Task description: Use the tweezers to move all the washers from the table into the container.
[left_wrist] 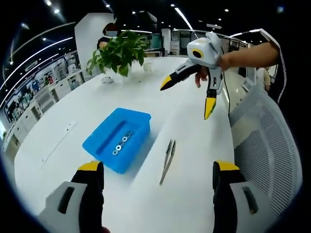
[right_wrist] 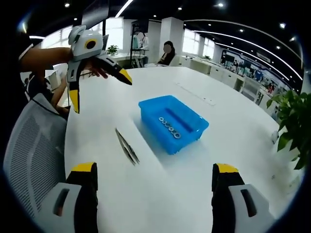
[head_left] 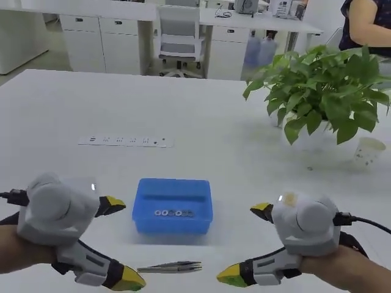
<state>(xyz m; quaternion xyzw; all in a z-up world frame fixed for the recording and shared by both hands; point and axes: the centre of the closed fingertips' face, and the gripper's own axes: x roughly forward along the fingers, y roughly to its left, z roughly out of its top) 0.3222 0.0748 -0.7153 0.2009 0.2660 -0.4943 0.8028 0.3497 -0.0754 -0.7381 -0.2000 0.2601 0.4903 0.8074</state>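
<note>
Left gripper (head_left: 131, 244): bottom left of the head view, jaws spread wide, gripping nothing.
Right gripper (head_left: 237, 243): bottom right, jaws equally wide, gripping nothing.
Tweezers (head_left: 171, 267): bottom centre, flat on the white table (head_left: 214, 122), between the grippers.
Container (head_left: 174, 183): blue, lower centre, just beyond the tweezers.
Washers (head_left: 173, 213): a short row inside the container.
Plant (head_left: 324, 91): upper right.
</note>
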